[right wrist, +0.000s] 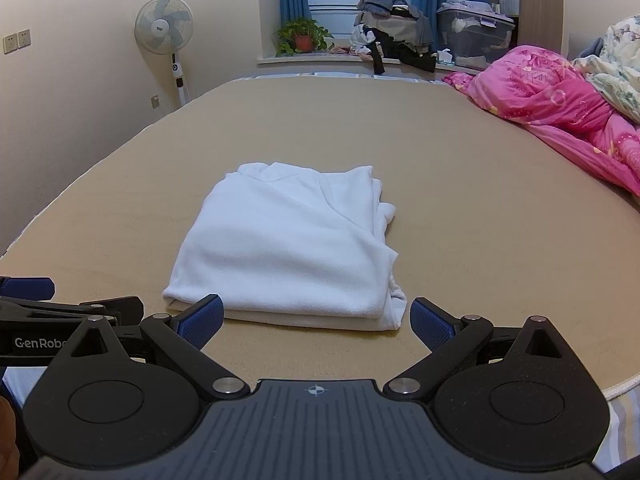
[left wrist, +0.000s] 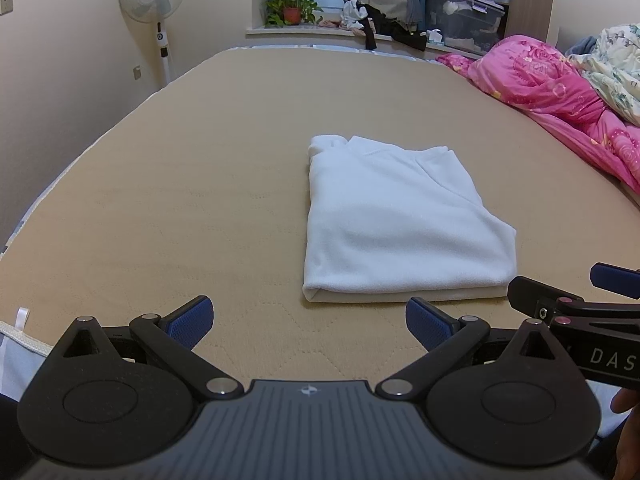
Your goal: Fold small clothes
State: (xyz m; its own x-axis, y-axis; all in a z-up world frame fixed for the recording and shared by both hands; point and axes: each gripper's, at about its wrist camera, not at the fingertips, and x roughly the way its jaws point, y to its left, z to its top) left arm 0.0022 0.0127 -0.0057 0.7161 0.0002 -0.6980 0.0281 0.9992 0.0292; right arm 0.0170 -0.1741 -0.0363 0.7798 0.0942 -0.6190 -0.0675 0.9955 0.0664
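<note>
A white fleece garment (left wrist: 400, 220) lies folded into a neat rectangle on the tan bed surface (left wrist: 180, 200). It also shows in the right wrist view (right wrist: 288, 244). My left gripper (left wrist: 310, 322) is open and empty, just short of the garment's near edge and to its left. My right gripper (right wrist: 316, 322) is open and empty, directly in front of the garment's near folded edge. Each gripper shows at the side of the other's view, the right one (left wrist: 580, 304) and the left one (right wrist: 60, 312).
A pink floral quilt (left wrist: 560, 92) and a pale floral one (left wrist: 616, 64) are piled along the bed's right side. Beyond the bed stand a fan (left wrist: 154, 8), a potted plant (left wrist: 292, 6), a heap of clothes (left wrist: 384, 4) and a plastic bin (left wrist: 464, 16) on the windowsill.
</note>
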